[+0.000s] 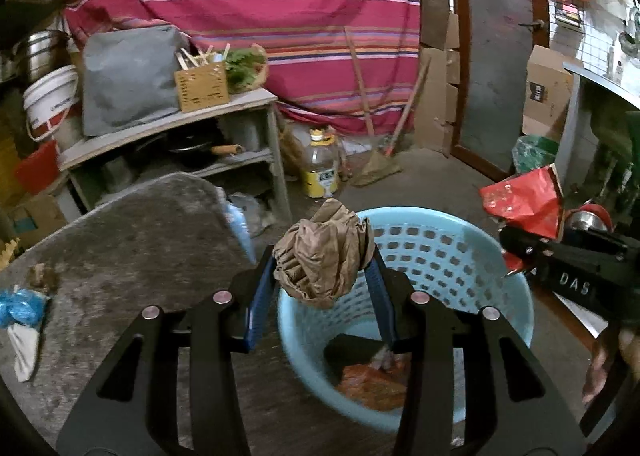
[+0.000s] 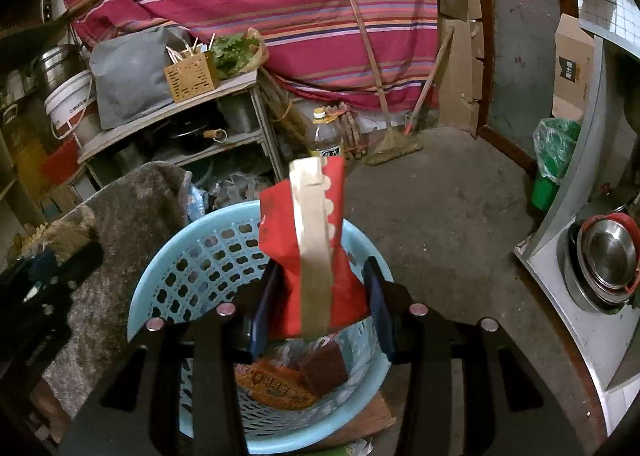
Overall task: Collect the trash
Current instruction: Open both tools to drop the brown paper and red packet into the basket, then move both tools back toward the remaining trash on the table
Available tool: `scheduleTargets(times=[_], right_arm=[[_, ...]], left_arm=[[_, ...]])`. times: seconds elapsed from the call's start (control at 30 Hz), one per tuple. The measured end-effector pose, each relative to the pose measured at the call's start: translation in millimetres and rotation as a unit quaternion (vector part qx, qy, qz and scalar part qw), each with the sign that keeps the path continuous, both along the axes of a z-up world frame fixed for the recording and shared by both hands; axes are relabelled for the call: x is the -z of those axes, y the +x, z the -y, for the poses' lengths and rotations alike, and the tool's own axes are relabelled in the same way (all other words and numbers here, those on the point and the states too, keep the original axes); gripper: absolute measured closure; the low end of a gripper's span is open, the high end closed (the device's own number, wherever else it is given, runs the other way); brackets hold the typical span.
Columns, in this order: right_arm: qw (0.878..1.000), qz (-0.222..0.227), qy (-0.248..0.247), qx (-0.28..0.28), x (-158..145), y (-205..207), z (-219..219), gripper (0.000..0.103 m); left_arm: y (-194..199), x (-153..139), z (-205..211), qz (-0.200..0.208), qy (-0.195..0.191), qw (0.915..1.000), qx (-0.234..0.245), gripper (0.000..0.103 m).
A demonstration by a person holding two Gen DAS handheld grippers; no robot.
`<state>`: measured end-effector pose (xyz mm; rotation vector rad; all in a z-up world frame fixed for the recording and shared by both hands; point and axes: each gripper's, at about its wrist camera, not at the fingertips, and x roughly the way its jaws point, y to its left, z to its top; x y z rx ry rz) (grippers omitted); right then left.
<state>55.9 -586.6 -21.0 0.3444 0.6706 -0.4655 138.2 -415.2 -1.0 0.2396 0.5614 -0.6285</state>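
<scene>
Light-blue perforated basket (image 1: pixel 460 256), brown crumpled paper (image 1: pixel 324 256), red-and-tan packet (image 2: pixel 316 252), pink striped cloth (image 1: pixel 260 15)

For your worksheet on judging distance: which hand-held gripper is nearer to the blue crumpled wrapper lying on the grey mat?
Left. The left hand-held gripper, holding brown paper, hangs between the grey mat with the blue crumpled wrapper and the basket; the right hand-held gripper is beyond the basket.

Readable text: little, mostly partial.
"DAS" in pale capitals on the black body of the right gripper (image 1: pixel 505 252), seen at the right edge of the left wrist view. Yellow label on the bottle (image 2: pixel 325 135) on the floor carries print, too small to read. Orange packet (image 2: pixel 276 384) in the blue basket (image 2: pixel 160 256) shows large rounded lettering, not legible. White bucket (image 2: pixel 70 105) and cardboard box (image 2: pixel 572 71) bear print, unreadable.
</scene>
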Motion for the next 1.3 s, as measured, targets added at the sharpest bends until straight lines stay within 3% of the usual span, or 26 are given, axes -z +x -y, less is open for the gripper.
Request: scheduleTargets(times=[0.13, 0.17, 0.27, 0.4, 0.57, 0.7, 0.73, 0.8, 0.97, 1.3], right_arm=[[1.000, 0.005, 0.006, 0.006, -3.2, -4.3, 3.0, 0.060], [1.000, 0.007, 0.008, 0.008, -3.2, -4.9, 3.5, 0.060], [1.000, 0.010, 0.015, 0.010, -3.1, -3.0, 1.9, 0.060], [1.000, -0.004, 0.009, -0.003, 1.4, 8.3, -9.1, 0.060], [1.000, -0.011, 0.001, -0.012, 1.8, 26.5, -29.2, 0.058], [1.000, -0.026, -0.009, -0.013, 4.5, 41.6, -43.0, 0.054], [0.999, -0.030, -0.011, -0.014, 6.2, 44.4, -45.3, 0.050], [0.999, -0.035, -0.020, -0.007, 8.5, 49.6, -50.7, 0.021], [0.999, -0.028, -0.026, 0.009, 4.9, 55.3, -62.9, 0.012], [0.998, -0.012, -0.041, -0.052, -5.2, 93.5, -139.7, 0.011]], left_arm=[[5.2, -1.4, 15.3, -0.006, 0.001, 0.9999, 0.014, 0.057], [5.2, -3.9, 15.4, -0.005, -0.001, 0.9999, 0.016, 0.051], [3.0, -11.8, 14.1, 0.002, -0.003, 1.0000, 0.009, 0.019], [1.1, -19.9, -11.0, 0.014, -0.014, 0.9998, -0.006, 0.010], [9.3, -16.7, -61.4, -0.009, -0.030, 0.9985, -0.046, 0.009], [14.0, -16.3, -115.1, -0.003, -0.026, 0.9956, -0.090, 0.006], [15.4, -16.7, -123.3, -0.002, -0.023, 0.9952, -0.095, 0.006], [19.5, -18.5, -153.5, 0.004, -0.013, 0.9932, -0.116, 0.006], [34.9, -19.5, -212.8, 0.014, 0.004, 0.9872, -0.159, 0.006], [84.7, 10.7, -317.0, -0.009, 0.017, 0.9656, -0.259, 0.005]])
